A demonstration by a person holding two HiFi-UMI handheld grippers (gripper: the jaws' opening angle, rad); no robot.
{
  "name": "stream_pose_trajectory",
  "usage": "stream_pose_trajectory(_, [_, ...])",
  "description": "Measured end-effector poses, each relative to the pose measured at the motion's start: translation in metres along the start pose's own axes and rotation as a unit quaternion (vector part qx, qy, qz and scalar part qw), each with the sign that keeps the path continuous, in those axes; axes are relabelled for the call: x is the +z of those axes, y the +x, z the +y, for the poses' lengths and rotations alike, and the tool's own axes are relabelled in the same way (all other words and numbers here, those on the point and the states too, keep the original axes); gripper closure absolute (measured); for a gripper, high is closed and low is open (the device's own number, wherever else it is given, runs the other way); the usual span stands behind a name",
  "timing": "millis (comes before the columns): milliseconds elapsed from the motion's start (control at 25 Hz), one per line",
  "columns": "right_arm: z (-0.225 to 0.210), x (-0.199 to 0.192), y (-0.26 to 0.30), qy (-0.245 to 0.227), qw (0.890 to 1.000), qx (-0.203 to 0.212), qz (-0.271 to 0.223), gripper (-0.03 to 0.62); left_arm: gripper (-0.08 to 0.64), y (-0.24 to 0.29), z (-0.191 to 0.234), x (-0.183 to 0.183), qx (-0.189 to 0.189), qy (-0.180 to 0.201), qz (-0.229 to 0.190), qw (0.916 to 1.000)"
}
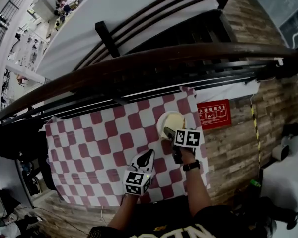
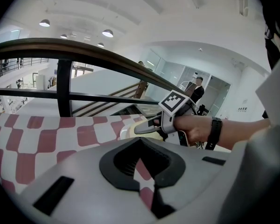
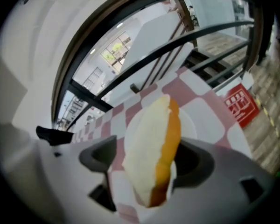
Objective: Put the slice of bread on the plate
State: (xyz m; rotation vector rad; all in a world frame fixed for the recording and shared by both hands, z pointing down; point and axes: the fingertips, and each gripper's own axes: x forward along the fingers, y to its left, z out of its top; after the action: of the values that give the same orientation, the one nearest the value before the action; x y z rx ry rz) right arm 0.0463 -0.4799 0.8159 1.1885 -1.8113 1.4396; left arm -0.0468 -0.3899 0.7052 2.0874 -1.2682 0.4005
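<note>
A slice of bread (image 3: 151,153), pale with an orange-brown crust, stands on edge between the jaws of my right gripper (image 3: 144,167), over the white plate (image 3: 198,125). The jaws stand wide: a gap shows at the left jaw, and the crust lies against the right one. From the head view, the right gripper (image 1: 168,133) reaches onto the plate (image 1: 163,117) at the cloth's far right, where the bread (image 1: 174,120) shows pale. My left gripper (image 1: 148,155) hovers nearer, over the checked cloth, jaws together and empty (image 2: 143,174).
A red-and-white checked tablecloth (image 1: 99,148) covers the table. A dark railing (image 1: 139,63) runs along its far side, with a stairwell below. A red sign (image 1: 214,114) lies on the brick-patterned floor right of the table. The plate sits near the cloth's right edge.
</note>
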Motion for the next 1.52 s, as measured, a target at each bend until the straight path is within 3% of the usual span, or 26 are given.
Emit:
stream_pose_trajectory(80, [-0.007,0.016,-0.013,-0.036,0.998,-0.043,-0.012,0.195,0.543,-0.003,0.000,0.015,-0.004,0.004,-0.004,1.0000])
stream_pose_trajectory(200, [-0.014,0.026,-0.043,-0.094,0.990,-0.095,-0.050,0.181,0.543,-0.017,-0.002,0.019,-0.007,0.010,-0.012,0.9999])
stream_pose_trajectory(320, [-0.002,0.032,-0.082,-0.126,0.981,-0.110,-0.094,0.183,0.543,-0.037,-0.003,0.028,-0.012,0.017,-0.023,0.9995])
stream_pose_trajectory(480, [0.024,0.035,-0.116,-0.143,0.975,-0.062,-0.159,0.186,0.543,-0.046,-0.006,0.046,-0.013,0.020,-0.054,0.9983])
stream_pose_trajectory(560, [0.038,0.029,-0.138,-0.148,0.965,-0.034,-0.212,0.203,0.543,-0.054,-0.014,0.048,-0.014,0.023,-0.072,0.9971])
stream_pose_trajectory(840, [0.132,-0.007,-0.212,-0.227,0.919,0.033,-0.320,0.481,0.543,-0.120,-0.042,0.098,-0.002,0.044,-0.163,0.9856])
stream_pose_trajectory(1000, [0.188,-0.022,-0.251,-0.250,0.893,0.057,-0.371,0.572,0.543,-0.158,-0.049,0.122,0.004,0.060,-0.213,0.9752])
stream_pose_trajectory(1120, [0.211,-0.031,-0.282,-0.284,0.864,0.054,-0.413,0.577,0.543,-0.179,-0.062,0.130,0.004,0.063,-0.240,0.9686])
stream_pose_trajectory(1200, [0.217,-0.037,-0.299,-0.288,0.853,0.057,-0.433,0.577,0.543,-0.190,-0.071,0.134,0.007,0.076,-0.259,0.9628])
stream_pose_trajectory(1360, [0.224,-0.040,-0.313,-0.288,0.843,0.048,-0.451,0.577,0.543,-0.208,-0.074,0.144,0.011,0.108,-0.290,0.9510])
stream_pose_trajectory(1520, [0.243,-0.046,-0.318,-0.297,0.840,0.036,-0.452,0.577,0.543,-0.228,-0.065,0.151,0.010,0.112,-0.300,0.9473])
